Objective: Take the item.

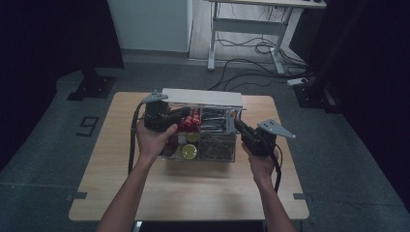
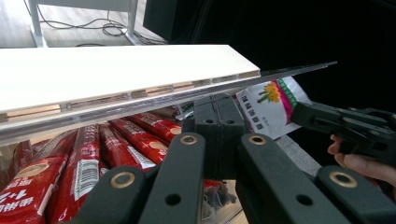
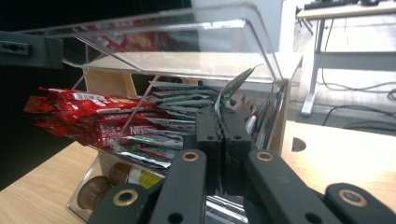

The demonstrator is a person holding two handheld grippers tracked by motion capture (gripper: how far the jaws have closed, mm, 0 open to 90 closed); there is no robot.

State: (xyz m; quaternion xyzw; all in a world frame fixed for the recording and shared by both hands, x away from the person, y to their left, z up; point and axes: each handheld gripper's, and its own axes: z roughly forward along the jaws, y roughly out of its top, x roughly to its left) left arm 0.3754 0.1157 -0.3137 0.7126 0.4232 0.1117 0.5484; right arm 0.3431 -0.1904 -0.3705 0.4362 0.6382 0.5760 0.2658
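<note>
Packet [image 2: 268,109], white with a flower print, at the right end of the box [image 1: 212,157], pinched in the closed right claw [image 3: 220,116]. We judge the job about midway: the lid [image 3: 187,28] is up and the packet gripped, but not yet clear of the box. The left claw [image 2: 218,105], closed on nothing, sits under the lid, apparently propping it. Red sticks [image 3: 88,116] and capsules [image 1: 188,151] crowd the box, and the lid edge overhangs the way out. All stands on the counter [image 1: 193,193].
</note>
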